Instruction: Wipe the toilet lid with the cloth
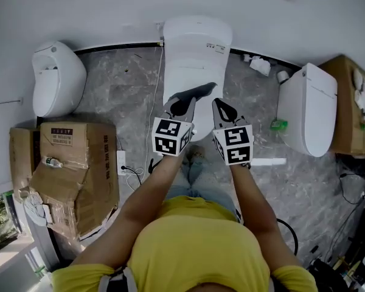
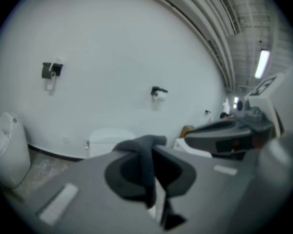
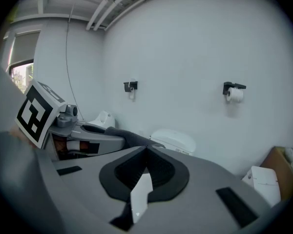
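Grey stone floor (image 1: 109, 96) holds cardboard boxes (image 1: 67, 163) and a spare toilet (image 1: 58, 78) at left, another toilet (image 1: 307, 111) at right. Left tongs (image 1: 181, 105) pinch the dark cloth (image 1: 201, 92) over the central toilet lid (image 1: 196, 47); right tongs (image 1: 224, 109) are closed, empty.
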